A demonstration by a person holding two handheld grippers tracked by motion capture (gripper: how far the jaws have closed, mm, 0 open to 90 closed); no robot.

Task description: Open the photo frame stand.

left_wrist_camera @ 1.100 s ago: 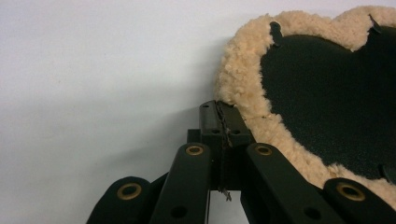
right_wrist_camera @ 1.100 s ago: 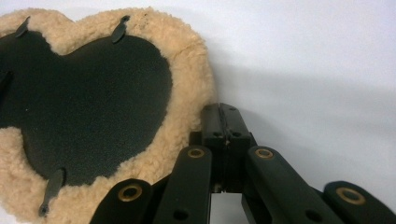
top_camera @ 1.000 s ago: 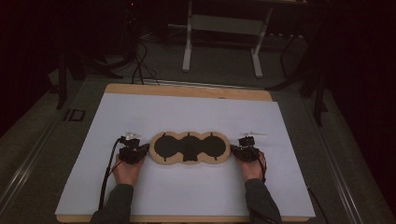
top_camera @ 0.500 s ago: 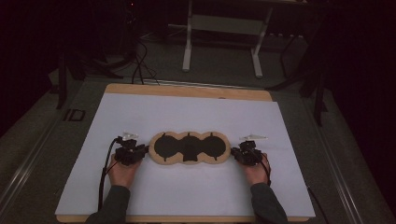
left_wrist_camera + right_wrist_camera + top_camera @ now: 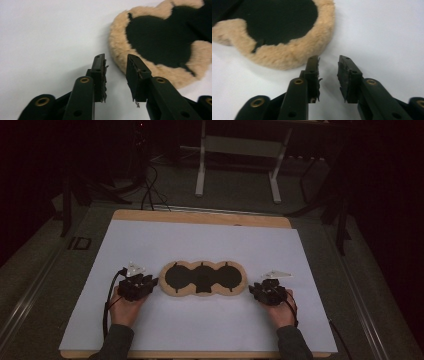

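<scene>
A flat three-lobed pad [image 5: 202, 277], black in the middle with a tan fleece rim, lies on the white sheet [image 5: 200, 245]. My left gripper [image 5: 151, 282] sits just off the pad's left end. Its jaws have just been opening and stand apart with nothing between them. In the left gripper view the gripper [image 5: 116, 58] points at the fleece edge of the pad [image 5: 160, 37] without touching it. My right gripper [image 5: 253, 290] is off the pad's right end, and its jaws have just been opening too. In the right gripper view the gripper [image 5: 328, 60] is empty, with the pad [image 5: 282, 20] up to the left.
The white sheet covers a wooden board [image 5: 200, 217] whose edge shows at the back. Behind the table stand a metal frame's legs [image 5: 201, 175] and loose cables [image 5: 147, 190] on the dark floor. A small black frame [image 5: 80, 243] lies left of the sheet.
Both grippers have drawn outward from the pad's ends, the left one to the left and the right one to the right. The pad has stayed where it was.
</scene>
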